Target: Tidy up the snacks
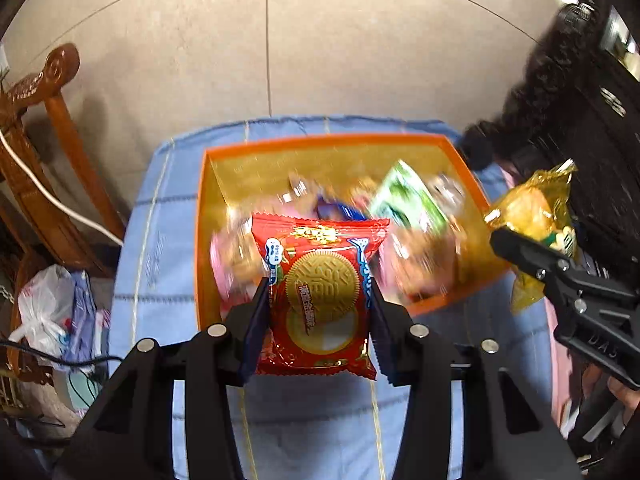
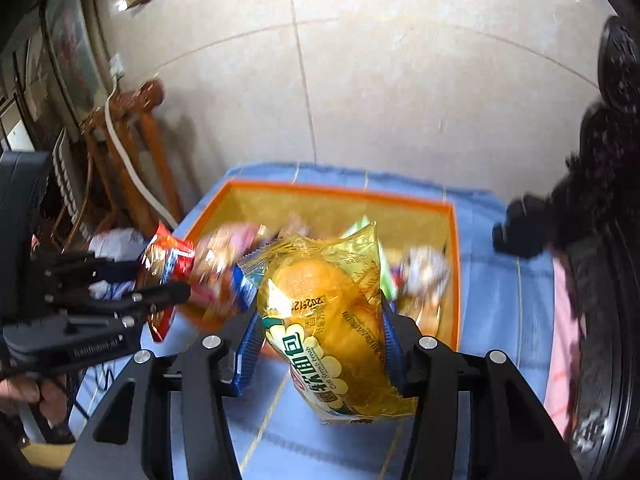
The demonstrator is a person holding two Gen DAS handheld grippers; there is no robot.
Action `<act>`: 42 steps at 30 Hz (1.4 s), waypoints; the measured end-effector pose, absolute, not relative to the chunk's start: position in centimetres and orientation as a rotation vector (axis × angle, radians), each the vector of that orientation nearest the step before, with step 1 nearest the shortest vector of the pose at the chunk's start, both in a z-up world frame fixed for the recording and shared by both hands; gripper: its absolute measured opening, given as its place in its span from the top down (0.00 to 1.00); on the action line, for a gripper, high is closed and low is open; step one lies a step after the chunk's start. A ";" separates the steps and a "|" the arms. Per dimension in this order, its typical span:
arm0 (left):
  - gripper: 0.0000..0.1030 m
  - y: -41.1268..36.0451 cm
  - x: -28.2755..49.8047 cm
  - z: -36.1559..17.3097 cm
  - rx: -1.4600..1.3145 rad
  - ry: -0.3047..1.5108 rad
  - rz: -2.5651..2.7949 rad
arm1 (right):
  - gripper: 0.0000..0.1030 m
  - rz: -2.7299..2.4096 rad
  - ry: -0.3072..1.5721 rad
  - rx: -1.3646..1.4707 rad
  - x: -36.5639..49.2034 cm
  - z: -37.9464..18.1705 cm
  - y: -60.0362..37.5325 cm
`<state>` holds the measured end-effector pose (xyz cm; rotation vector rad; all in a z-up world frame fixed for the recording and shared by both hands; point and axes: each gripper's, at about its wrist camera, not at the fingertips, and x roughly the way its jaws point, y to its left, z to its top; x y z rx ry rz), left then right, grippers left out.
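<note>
My left gripper [image 1: 320,296] is shut on a red snack packet [image 1: 322,300] with a gold round biscuit printed on it, held above the near edge of an orange box [image 1: 320,142] with a gold lining. The box holds several loose snack packets, blurred. My right gripper [image 2: 320,320] is shut on a clear yellow bag with a soft bread bun [image 2: 324,312], lifted over the box's near side. In the left wrist view the right gripper [image 1: 532,256] shows at right with the yellow bag [image 1: 528,208]. In the right wrist view the left gripper [image 2: 160,292] shows at left with the red packet [image 2: 168,260].
The orange box [image 2: 454,240] stands on a blue checked cloth [image 1: 160,240] over a small table on a tiled floor. A carved wooden chair [image 1: 48,128] with a white cable and plastic bags [image 1: 44,312] stand left. Dark carved furniture [image 2: 608,200] rises at right.
</note>
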<state>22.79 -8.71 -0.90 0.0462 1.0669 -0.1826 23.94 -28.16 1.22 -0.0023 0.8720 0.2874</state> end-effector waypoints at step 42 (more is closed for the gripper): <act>0.04 -6.7 15.8 3.6 0.073 0.963 0.004 | 0.06 0.070 0.884 -0.056 14.8 1.5 -26.1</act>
